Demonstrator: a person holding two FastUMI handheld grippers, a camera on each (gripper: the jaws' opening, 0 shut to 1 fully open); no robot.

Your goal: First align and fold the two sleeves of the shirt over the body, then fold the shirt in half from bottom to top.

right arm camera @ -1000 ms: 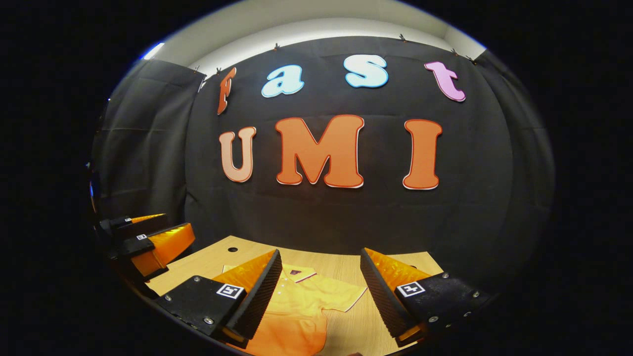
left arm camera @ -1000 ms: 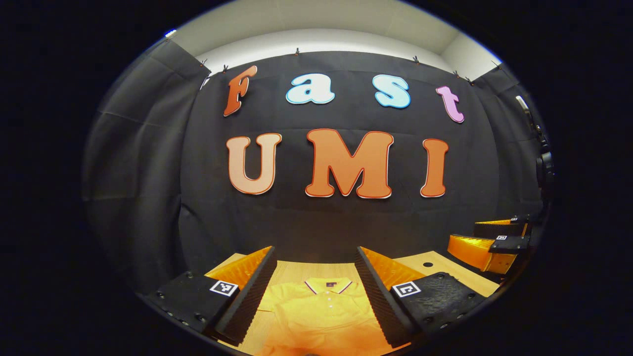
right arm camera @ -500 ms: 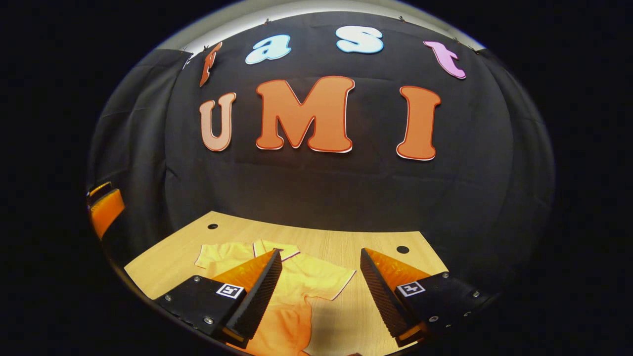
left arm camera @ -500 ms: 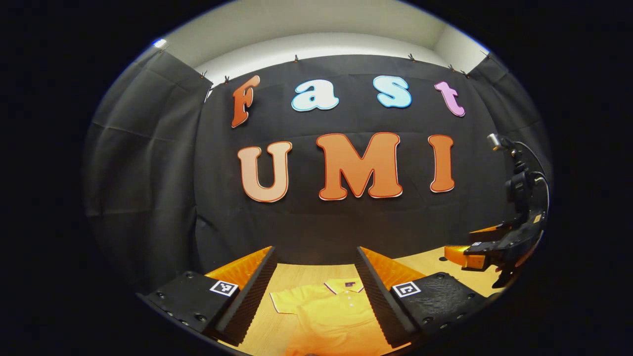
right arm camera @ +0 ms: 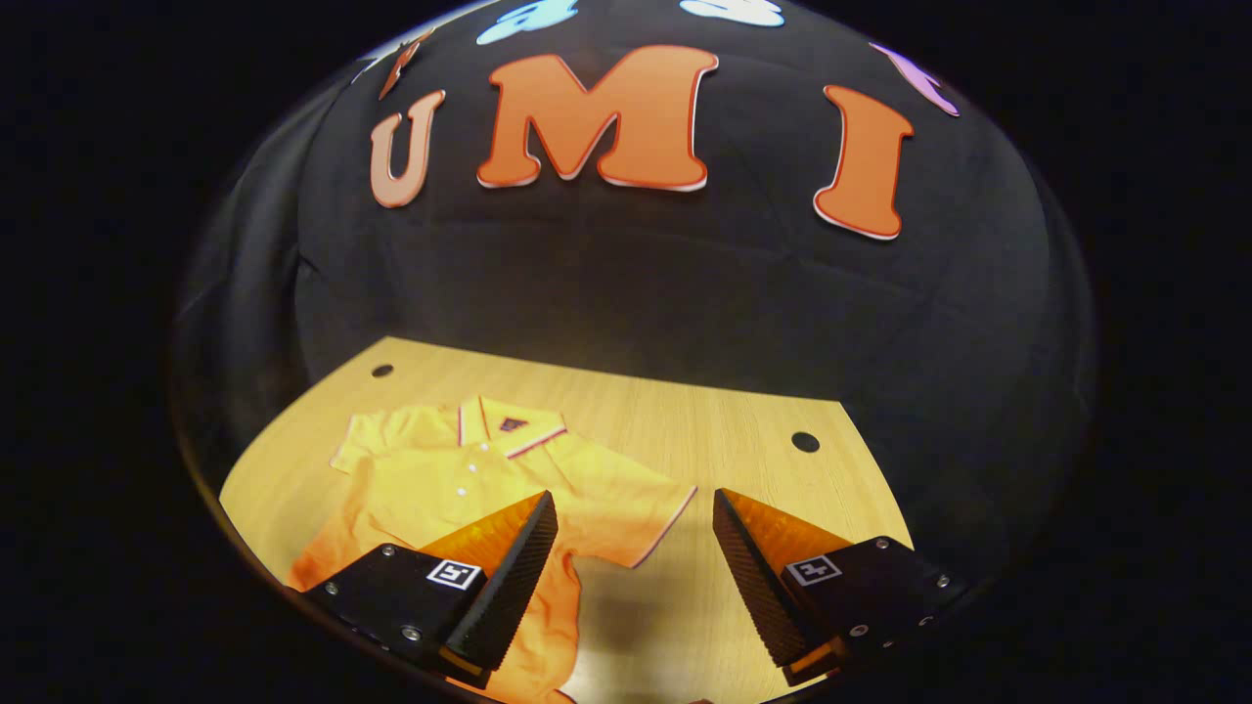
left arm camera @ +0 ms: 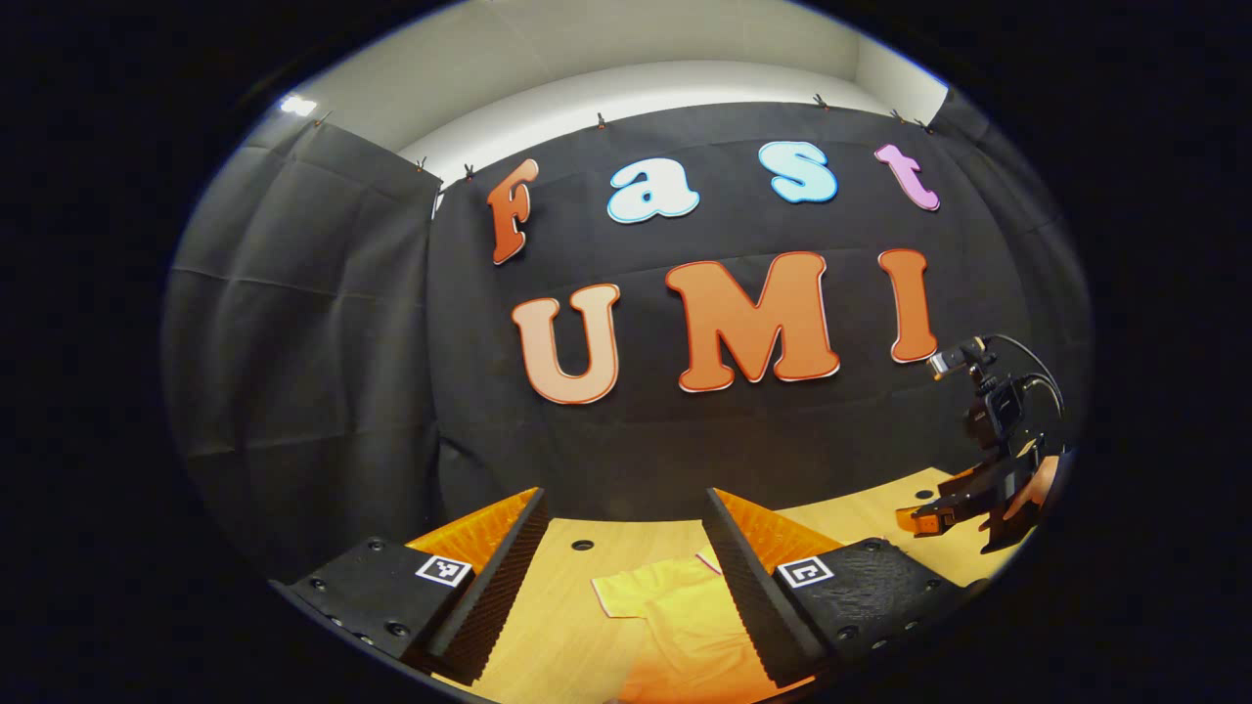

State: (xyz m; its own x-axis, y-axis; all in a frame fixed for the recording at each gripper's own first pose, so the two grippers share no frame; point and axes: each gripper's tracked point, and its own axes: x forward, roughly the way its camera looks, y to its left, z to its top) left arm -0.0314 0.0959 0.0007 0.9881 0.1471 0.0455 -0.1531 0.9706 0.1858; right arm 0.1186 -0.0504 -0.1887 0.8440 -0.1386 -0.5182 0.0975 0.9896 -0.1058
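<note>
A yellow polo shirt (right arm camera: 469,479) lies flat, front up, on the wooden table (right arm camera: 743,430), collar (right arm camera: 509,430) toward the booth wall and both short sleeves spread out. My right gripper (right arm camera: 633,499) hovers open above the shirt's near sleeve (right arm camera: 636,508), nothing between its fingers. My left gripper (left arm camera: 623,494) is open too and holds nothing, above the table with the other sleeve (left arm camera: 636,592) and part of the shirt (left arm camera: 685,636) below it. In the left gripper view the right gripper (left arm camera: 929,513) shows far right, held by a hand (left arm camera: 1037,489).
The table has round holes (right arm camera: 805,442) near its back corners (right arm camera: 381,371). Black cloth walls stand close behind and to the sides. Bare wood (right arm camera: 685,626) lies to the right of the shirt.
The right gripper has tipped downward, so more table and the whole upper shirt show. The left gripper has swung left; the shirt sits further right in its view. Both stay open.
</note>
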